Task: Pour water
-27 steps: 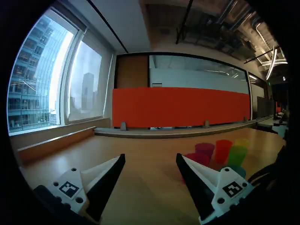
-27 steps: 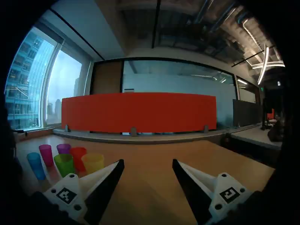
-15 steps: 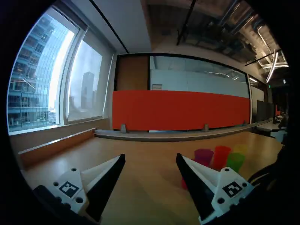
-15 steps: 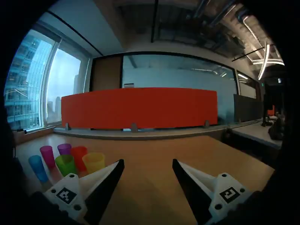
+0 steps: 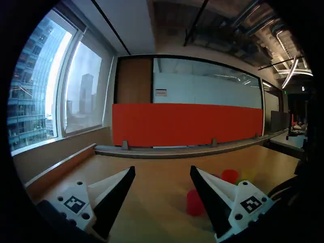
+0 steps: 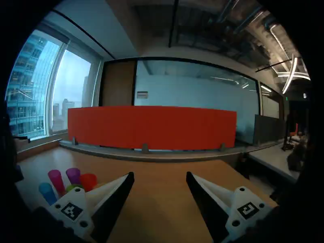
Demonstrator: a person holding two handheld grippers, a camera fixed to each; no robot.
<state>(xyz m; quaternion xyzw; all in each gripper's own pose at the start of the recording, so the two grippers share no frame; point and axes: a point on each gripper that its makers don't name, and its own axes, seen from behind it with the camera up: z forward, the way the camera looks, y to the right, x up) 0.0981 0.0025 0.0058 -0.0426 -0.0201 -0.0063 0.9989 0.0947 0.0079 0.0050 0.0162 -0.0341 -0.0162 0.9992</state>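
Note:
Several coloured plastic cups stand close together on the wooden table (image 5: 162,178). In the left gripper view a pink-red cup (image 5: 195,202), an orange-red cup (image 5: 230,175) and a yellow cup (image 5: 248,174) peek out beside my right finger. The right gripper view has a blue cup (image 6: 47,193), a magenta cup (image 6: 56,180), a purple cup (image 6: 73,175), a red cup (image 6: 88,182) and the rim of a green one (image 6: 73,187) at lower left. My left gripper (image 5: 162,184) is open with nothing between its fingers. My right gripper (image 6: 160,186) is open too, above bare table.
An orange partition panel (image 5: 186,124) runs along the table's far edge, also seen as the panel (image 6: 152,127) in the right gripper view. Tall windows (image 5: 40,93) line the left wall above a wooden ledge (image 5: 60,170). Another desk (image 6: 271,160) stands off to the right.
Both views have lifted and drawn back, so the cups sit lower in frame and are more hidden behind the fingers. The fingers of both grippers keep the same gap.

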